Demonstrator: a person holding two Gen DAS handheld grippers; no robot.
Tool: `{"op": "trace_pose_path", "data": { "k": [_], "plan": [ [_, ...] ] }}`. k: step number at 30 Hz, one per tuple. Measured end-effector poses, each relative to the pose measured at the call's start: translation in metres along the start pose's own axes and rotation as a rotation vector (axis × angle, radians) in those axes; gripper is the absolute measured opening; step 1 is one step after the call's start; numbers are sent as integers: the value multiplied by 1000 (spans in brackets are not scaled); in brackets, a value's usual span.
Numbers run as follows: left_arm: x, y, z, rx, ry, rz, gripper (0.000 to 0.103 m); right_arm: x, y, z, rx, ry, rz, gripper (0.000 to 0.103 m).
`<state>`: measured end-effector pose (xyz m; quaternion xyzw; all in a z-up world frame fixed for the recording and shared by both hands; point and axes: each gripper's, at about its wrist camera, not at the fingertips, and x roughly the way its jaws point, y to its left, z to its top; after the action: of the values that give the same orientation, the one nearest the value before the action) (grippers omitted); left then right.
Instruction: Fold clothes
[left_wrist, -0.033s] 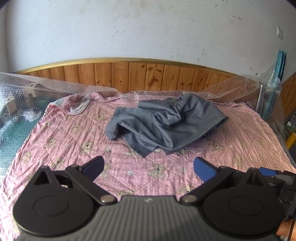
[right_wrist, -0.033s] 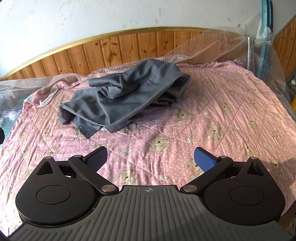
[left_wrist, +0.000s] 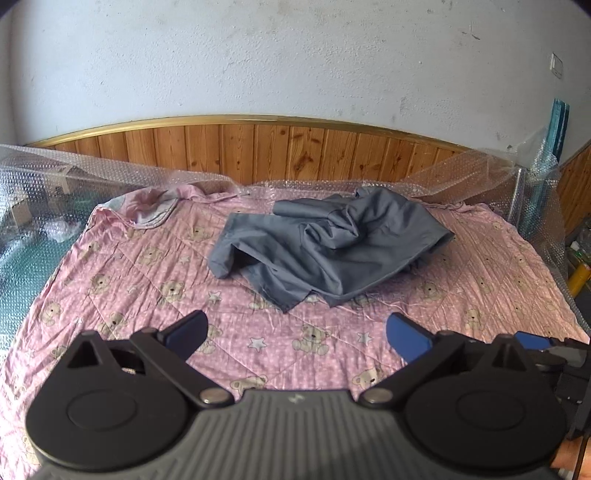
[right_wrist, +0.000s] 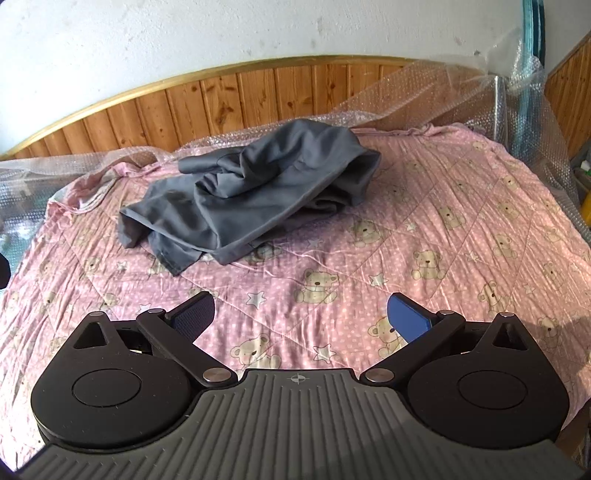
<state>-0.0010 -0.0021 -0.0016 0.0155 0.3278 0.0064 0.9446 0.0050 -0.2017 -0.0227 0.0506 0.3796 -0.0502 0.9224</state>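
Nothing has moved since the earlier frame: it was taken at the same instant, and garment, quilt and both tools sit exactly alike in it. Nearest the cameras, the left gripper (left_wrist: 297, 330) hangs over the near part of the bed with its two blue-padded fingers spread wide and nothing between them, and the right gripper (right_wrist: 301, 314) is held the same way, spread and empty; its tip also shows at the right edge of the left wrist view, so the two tools are side by side, both pointed at the cloth, a stance that would suit reaching in as well as backing off. Below them lies the pink bear-print quilt (right_wrist: 461, 236), spread fairly flat, which gives a broad soft surface for laying cloth out. Farther on, toward the head of the bed and well apart from both tools, the grey garment (left_wrist: 328, 251) lies in a rumpled heap, with layers bunched over one another and one hemmed corner pointing toward the cameras; it is not folded as the task wants. Behind it, bubble wrap (left_wrist: 480, 173) drapes along the bed's edges, and the wooden headboard (left_wrist: 258, 147) stands against the white wall.
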Motion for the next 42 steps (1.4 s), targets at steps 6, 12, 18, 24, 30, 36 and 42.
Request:
{"op": "trace_pose_path", "data": {
  "k": [6,12,18,24,30,36,42],
  "plan": [
    [-3,-9,-6,36,64,3,103,-7,10,0,-19,-8,5,101],
    [4,8,-7,61,130,8,103,-15,19,0,-38,-16,10,101],
    [5,18,-4,50,147,4,103,-21,28,1,-57,-22,16,101],
    [4,20,-7,42,131,-41,87,-20,33,-2,-77,-9,32,93],
    [2,12,-10,54,136,-95,22,-19,31,-5,-75,17,87,23],
    [2,8,-14,68,132,-85,0,-26,34,-8,-114,-7,117,0],
    [6,8,-14,56,137,-82,0,-31,33,-10,-113,-24,129,0]
  ]
}}
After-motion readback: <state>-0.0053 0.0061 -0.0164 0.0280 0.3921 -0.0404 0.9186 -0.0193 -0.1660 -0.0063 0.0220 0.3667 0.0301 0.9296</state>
